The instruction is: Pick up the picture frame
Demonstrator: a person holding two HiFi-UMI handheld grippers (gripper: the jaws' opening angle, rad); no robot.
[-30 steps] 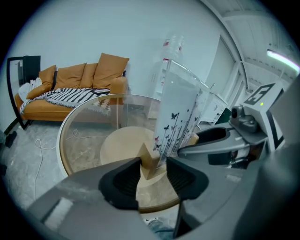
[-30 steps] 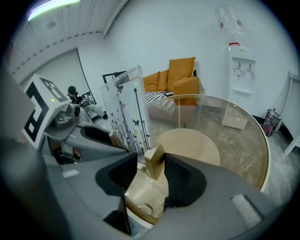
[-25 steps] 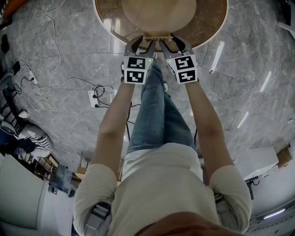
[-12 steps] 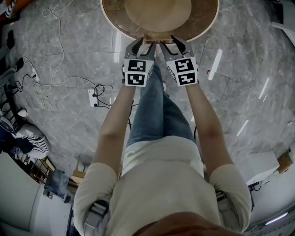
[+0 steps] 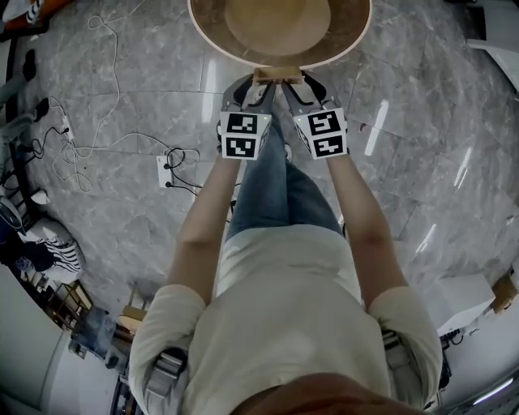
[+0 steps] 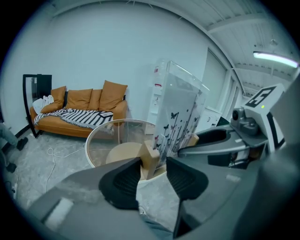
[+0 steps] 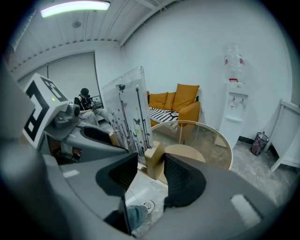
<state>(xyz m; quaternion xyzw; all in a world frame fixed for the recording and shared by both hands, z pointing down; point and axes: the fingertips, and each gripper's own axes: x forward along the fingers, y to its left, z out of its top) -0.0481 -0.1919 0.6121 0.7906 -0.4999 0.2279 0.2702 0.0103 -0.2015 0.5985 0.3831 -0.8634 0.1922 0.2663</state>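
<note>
The picture frame (image 6: 180,110) is a clear upright panel printed with butterflies and stems, set in a pale wooden base (image 5: 278,75). It hangs in the air over the near edge of the round glass table (image 5: 357,42). My left gripper (image 6: 152,171) is shut on the base's left end (image 6: 150,158), and my right gripper (image 7: 151,169) is shut on its right end (image 7: 153,158). In the head view the left gripper (image 5: 258,87) and the right gripper (image 5: 293,87) meet at the base from both sides. The panel (image 7: 126,110) stands upright between them.
The glass table has a round wooden foot (image 5: 277,20) under it. White cables and a power strip (image 5: 166,170) lie on the marble floor at the left. An orange sofa (image 6: 84,105), a water dispenser (image 7: 233,110) and a seated person (image 7: 86,110) stand farther off.
Both grippers have risen together with the frame held between them. The table now looks smaller and lower, and the frame's base sits at its near rim instead of over it.
</note>
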